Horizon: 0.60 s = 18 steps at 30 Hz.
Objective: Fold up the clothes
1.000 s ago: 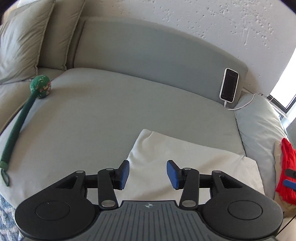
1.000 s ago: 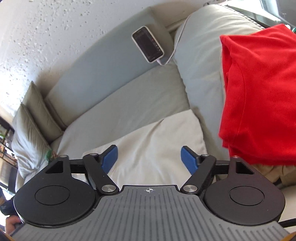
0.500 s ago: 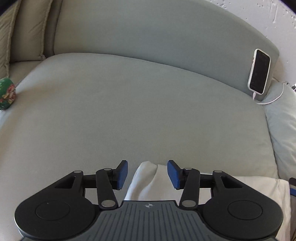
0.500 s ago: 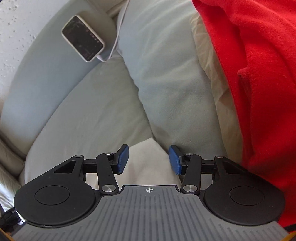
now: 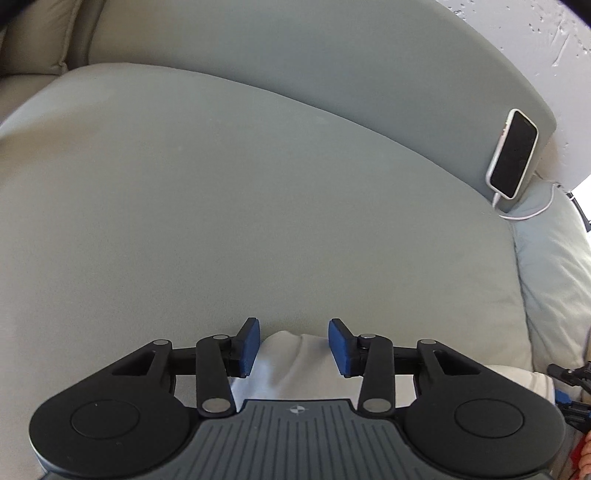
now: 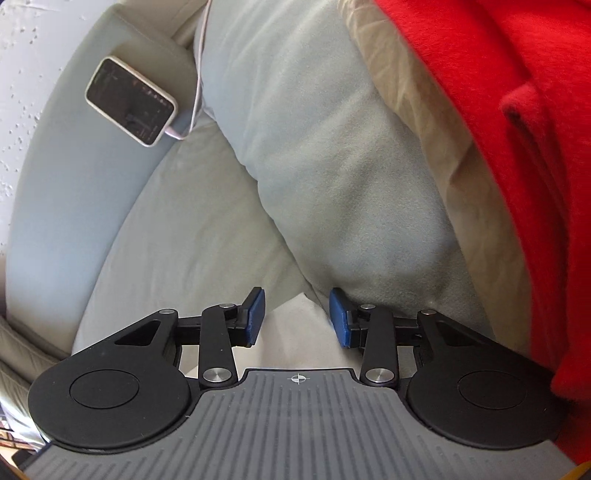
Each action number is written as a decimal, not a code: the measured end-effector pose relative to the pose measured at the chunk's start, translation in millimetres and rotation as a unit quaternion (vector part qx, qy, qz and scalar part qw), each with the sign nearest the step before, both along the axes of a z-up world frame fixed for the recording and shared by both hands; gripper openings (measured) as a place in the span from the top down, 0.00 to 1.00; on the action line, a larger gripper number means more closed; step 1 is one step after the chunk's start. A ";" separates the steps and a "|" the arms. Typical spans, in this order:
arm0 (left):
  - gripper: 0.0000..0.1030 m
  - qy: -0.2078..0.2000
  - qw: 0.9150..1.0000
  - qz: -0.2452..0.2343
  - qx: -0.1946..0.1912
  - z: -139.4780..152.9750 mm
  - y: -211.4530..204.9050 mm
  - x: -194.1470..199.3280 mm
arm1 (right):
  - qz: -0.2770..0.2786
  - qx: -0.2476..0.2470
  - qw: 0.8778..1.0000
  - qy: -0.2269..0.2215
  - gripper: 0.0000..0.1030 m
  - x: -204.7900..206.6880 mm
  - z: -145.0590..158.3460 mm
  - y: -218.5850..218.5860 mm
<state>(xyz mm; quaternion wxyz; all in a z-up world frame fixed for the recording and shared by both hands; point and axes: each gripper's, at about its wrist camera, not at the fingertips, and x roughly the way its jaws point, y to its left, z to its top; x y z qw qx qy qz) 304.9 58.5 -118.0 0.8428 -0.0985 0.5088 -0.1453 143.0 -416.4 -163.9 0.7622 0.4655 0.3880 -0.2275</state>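
Observation:
A folded white garment (image 5: 291, 369) lies on the grey sofa seat (image 5: 221, 221). My left gripper (image 5: 291, 345) is open, its blue pads either side of the garment's far left corner. My right gripper (image 6: 297, 315) is open too, its pads either side of the garment's far right corner (image 6: 295, 332). Most of the garment is hidden under both grippers. A red garment (image 6: 517, 147) lies piled on the right, over a beige cloth (image 6: 424, 122) on the sofa's side cushion (image 6: 332, 166).
A white phone (image 5: 513, 153) on a charging cable leans against the sofa backrest (image 5: 332, 66); it also shows in the right wrist view (image 6: 129, 99). A textured white wall (image 5: 535, 33) stands behind. Beige cushions (image 5: 37, 37) sit at far left.
Both grippers have dropped and moved forward over the white garment to its far corners. The right gripper's jaws have narrowed from their wide opening a second ago.

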 end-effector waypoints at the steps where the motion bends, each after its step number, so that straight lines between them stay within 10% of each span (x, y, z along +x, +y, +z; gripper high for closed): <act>1: 0.60 0.004 1.000 -0.001 -0.009 1.8 5.2 -2.3 | -0.001 0.000 1.000 0.001 0.60 -1.0 1.4 0.6; 13: 0.68 0.050 0.991 0.059 -0.109 -4.2 34.2 3.6 | 0.003 0.001 1.000 0.010 0.59 0.2 0.9 3.0; 18: 0.68 0.057 0.993 0.058 -0.080 -4.4 32.7 13.4 | 0.003 0.004 1.000 0.010 0.59 -0.2 0.8 1.8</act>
